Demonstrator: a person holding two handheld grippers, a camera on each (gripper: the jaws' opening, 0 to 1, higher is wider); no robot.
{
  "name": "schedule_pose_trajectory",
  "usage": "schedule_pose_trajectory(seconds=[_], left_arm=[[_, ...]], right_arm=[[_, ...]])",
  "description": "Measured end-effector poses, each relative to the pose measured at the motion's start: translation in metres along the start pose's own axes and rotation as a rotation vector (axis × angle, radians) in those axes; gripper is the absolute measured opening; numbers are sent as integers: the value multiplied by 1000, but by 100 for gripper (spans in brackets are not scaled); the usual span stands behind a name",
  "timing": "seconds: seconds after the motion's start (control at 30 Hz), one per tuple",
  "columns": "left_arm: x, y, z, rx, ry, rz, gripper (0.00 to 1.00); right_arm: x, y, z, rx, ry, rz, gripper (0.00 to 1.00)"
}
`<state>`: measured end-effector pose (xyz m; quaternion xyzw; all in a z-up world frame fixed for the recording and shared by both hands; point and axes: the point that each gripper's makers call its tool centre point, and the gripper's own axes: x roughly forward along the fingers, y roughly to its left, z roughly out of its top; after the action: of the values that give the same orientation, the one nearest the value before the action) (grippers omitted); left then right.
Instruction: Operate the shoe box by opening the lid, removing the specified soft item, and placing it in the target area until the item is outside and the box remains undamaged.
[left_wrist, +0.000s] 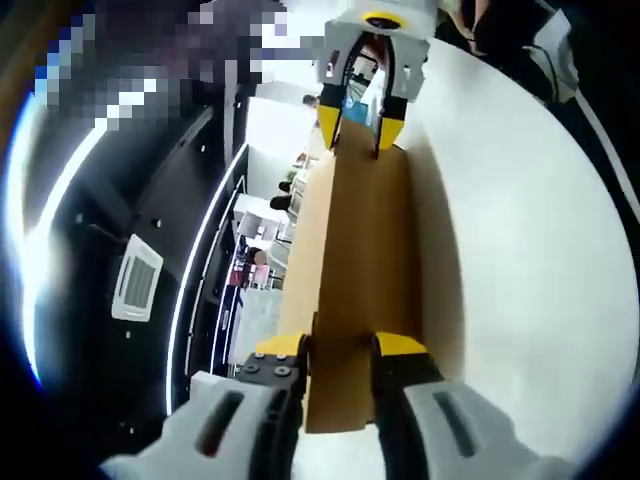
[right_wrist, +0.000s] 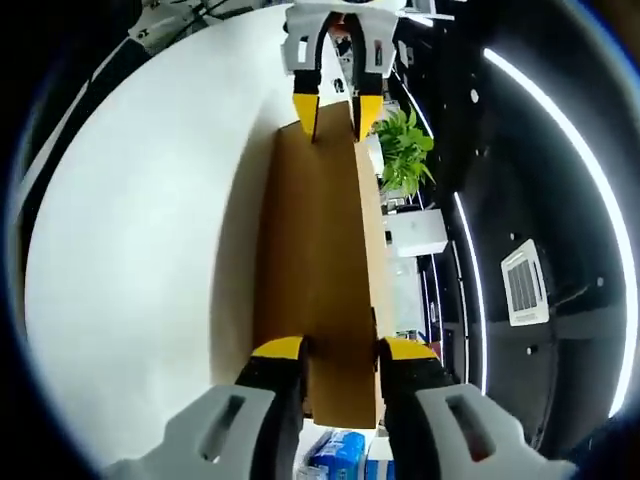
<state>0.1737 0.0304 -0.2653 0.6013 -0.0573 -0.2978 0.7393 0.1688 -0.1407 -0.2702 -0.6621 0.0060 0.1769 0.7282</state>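
One brown cardboard lid (left_wrist: 355, 270) spans between two grippers, lifted above one white round table (left_wrist: 530, 250). No brand, label or writing is legible on the lid. In the left gripper view, the left gripper (left_wrist: 340, 350) clamps the near short edge between its yellow-tipped jaws, and the right gripper (left_wrist: 362, 125) grips the far edge. In the right gripper view the arrangement mirrors: the right gripper (right_wrist: 340, 352) holds the near end of the lid (right_wrist: 320, 260), the left gripper (right_wrist: 335, 110) the far end. One green potted plant (right_wrist: 405, 150) stands beyond the table (right_wrist: 140, 250). A blue packet (right_wrist: 340, 452) shows below the lid's near edge; its print is unreadable.
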Motion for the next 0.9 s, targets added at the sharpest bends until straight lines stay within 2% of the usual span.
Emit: schedule_pose_trajectory(seconds=[0.07,0.17,0.2,0.23,0.33,0.37,0.43,0.5,0.9], left_arm=[[-4,1,2,-1,-5,4,20],[-5,0,3,68,6,19,20],[-5,0,3,64,5,20,20],[-5,1,3,61,6,22,20],[-5,2,3,40,-2,22,22],[-4,2,3,42,0,19,24],[-3,-2,3,45,5,8,30],[-1,-7,2,54,6,2,32],[0,1,2,62,7,29,26]], right_arm=[[-2,1,-1,1,-2,0,28],[-3,1,-1,-4,-5,-1,28],[-3,1,-2,-4,-4,-2,28],[4,5,-13,3,-5,2,28],[12,6,-24,-1,-7,-3,28],[6,4,-13,-18,-7,-11,28],[6,3,-12,-20,-6,-14,28],[3,2,-10,-14,-5,-17,28],[-3,0,0,-3,-6,-18,28]])
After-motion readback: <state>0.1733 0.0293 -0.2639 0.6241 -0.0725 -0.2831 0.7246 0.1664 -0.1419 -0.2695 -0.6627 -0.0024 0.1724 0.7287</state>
